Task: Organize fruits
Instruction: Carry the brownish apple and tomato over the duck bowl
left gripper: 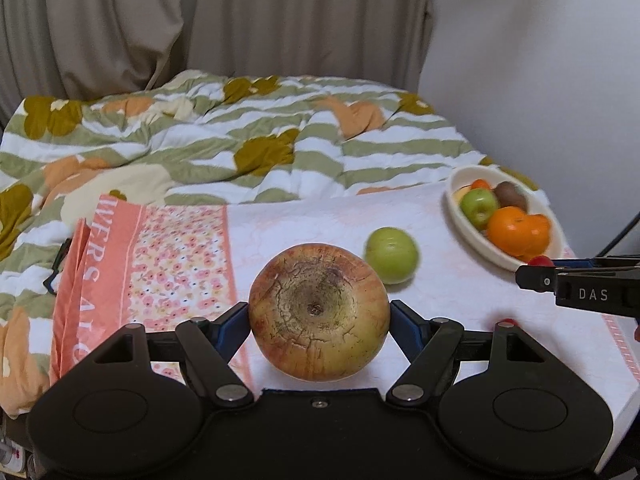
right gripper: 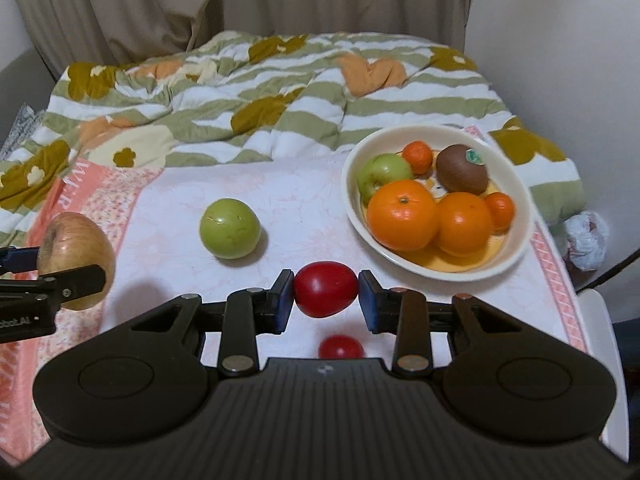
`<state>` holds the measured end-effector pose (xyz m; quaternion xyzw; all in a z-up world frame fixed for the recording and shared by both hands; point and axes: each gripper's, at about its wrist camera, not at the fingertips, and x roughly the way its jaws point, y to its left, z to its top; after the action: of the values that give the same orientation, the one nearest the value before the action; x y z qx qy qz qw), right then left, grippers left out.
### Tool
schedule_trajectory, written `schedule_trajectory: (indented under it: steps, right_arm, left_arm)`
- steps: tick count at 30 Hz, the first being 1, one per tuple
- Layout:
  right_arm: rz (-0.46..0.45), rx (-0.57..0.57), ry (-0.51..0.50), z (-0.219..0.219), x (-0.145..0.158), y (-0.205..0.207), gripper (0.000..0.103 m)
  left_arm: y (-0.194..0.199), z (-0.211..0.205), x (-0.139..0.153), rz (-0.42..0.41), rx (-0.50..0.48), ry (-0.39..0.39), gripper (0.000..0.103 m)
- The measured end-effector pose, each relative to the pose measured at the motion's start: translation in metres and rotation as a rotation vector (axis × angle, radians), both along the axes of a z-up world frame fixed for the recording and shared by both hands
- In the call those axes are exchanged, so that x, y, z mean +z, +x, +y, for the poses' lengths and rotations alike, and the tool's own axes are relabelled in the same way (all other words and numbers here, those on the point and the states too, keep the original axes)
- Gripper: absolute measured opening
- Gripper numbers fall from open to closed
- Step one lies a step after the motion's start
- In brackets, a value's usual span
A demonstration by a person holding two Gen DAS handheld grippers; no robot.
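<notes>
A dull, rough skin with fine brown cracking was seen on the large apple [left gripper: 319, 312]. The small red fruit [right gripper: 326, 289] was smooth and glossy, as were the oranges [right gripper: 402, 214]. The kiwi [right gripper: 462, 169], at twelve o'clock in the bowl [right gripper: 516, 184], looked matt and fuzzy, with a small shiny sticker. The bowl appeared to be glazed ceramic. A waxy, smooth skin was shown by the green apple [right gripper: 230, 228]. The printed tablecloth [right gripper: 304, 192] and quilted blanket [right gripper: 280, 92] were soft matt cloth. Matt black plastic with metal rivets was seen on both grippers.
</notes>
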<state>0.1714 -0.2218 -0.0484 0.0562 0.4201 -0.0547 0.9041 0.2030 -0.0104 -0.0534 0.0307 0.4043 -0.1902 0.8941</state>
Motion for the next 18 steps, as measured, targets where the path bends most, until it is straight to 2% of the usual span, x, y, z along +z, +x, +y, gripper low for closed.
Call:
schedule_trajectory:
  steps: [11,18]
  right_arm:
    - [-0.081,-0.051,-0.002,-0.027,0.044,-0.066,0.05]
    - [-0.103,-0.03,0.011,-0.078,0.056,-0.082,0.05]
  left_arm:
    - [-0.036,-0.044,0.037,-0.072,-0.082,-0.036,0.078]
    - [-0.053,-0.089,0.054,-0.121,-0.049,-0.042,0.078]
